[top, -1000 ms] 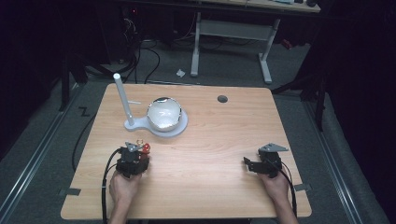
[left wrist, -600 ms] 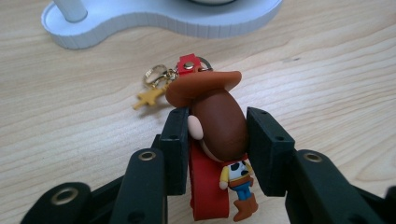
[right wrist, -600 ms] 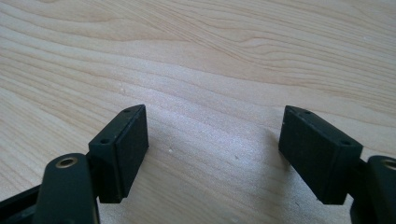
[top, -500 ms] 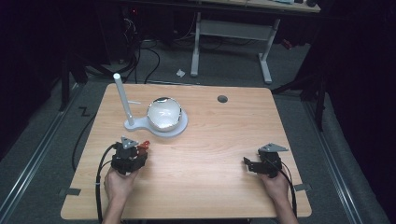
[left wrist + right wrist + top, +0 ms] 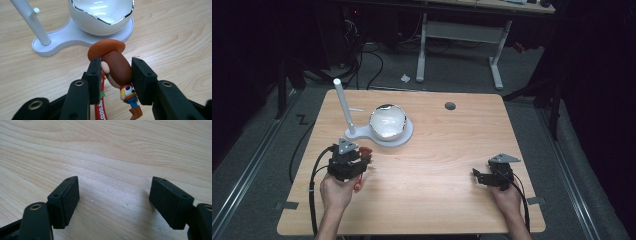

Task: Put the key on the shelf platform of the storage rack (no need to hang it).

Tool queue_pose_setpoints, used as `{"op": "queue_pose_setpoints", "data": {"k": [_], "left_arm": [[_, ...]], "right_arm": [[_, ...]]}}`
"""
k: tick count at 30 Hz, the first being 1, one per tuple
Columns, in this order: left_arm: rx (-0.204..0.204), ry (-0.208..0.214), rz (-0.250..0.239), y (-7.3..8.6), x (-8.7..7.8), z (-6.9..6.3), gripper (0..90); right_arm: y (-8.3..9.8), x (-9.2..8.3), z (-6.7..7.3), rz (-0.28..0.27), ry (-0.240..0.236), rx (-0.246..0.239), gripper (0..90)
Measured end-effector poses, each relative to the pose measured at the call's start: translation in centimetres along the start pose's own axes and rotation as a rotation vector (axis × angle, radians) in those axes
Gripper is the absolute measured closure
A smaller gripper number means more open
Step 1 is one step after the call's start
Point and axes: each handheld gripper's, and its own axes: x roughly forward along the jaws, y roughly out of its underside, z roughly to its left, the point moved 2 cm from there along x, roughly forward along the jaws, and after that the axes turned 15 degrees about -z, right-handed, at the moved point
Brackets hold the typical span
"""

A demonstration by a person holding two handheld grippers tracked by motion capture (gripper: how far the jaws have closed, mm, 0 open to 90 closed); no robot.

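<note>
Work in hand: a cowboy figurine keychain (image 5: pixel 117 71) is being carried by the left tool (image 5: pixel 114 75), apparently toward the white stand (image 5: pixel 382 139) at the surface's 10 o'clock region.

Left tool: pressed on the figurine's brown head, one black pad on each side; the hat brim juts out past the pads toward the stand, while the small body, boots and red lanyard (image 5: pixel 101 110) hang below. In the high view the left tool (image 5: pixel 357 162) sits just at 7 o'clock of the stand.

Right tool: spread wide over bare wood, nothing between its pads (image 5: pixel 113 202); in the high view it (image 5: pixel 486 176) rests at the surface's 4 o'clock, well apart from the stand.

Stand: a flat white base bearing an upright white post (image 5: pixel 343 105) with a small side peg, and beside it a glossy white egg-shaped cup (image 5: pixel 387 121) with a jagged silver rim.

Surface: light wooden top (image 5: pixel 442 150) with a round cable hole (image 5: pixel 450 106) near 1 o'clock.

Done: the figurine is gripped and, judging by the left gripper view, clear of the surface.

Left to do: judged from the layout, bringing the figurine to the stand, either hanging its lanyard on the peg or setting it in the cup, then releasing. Which target is meant cannot be told.
</note>
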Motion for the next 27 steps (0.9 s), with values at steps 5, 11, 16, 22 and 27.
{"op": "queue_pose_setpoints", "data": {"k": [5, 11, 16, 22, 27], "left_arm": [[0.007, 0.003, -0.037, -1.3, -1.1, 0.0, 62.3], [0.021, 0.029, -0.062, -2.7, -1.8, -0.5, 62.3], [0.024, 0.06, -0.087, -3.6, -2.0, -0.8, 62.4], [0.056, 0.064, -0.085, -4.4, -1.9, -1.2, 62.3], [0.049, 0.088, -0.099, -5.2, -1.7, -1.4, 62.4]], "right_arm": [[0.0, 0.0, 0.0, 0.0, -0.001, -0.001, 24.1], [0.0, 0.0, 0.0, 0.0, -0.001, -0.001, 24.1], [0.0, 0.0, 0.0, 0.0, -0.002, -0.001, 24.1], [0.0, 0.0, 0.0, 0.0, -0.002, -0.001, 24.1], [0.0, 0.0, 0.0, 0.0, -0.002, -0.001, 24.1]]}}
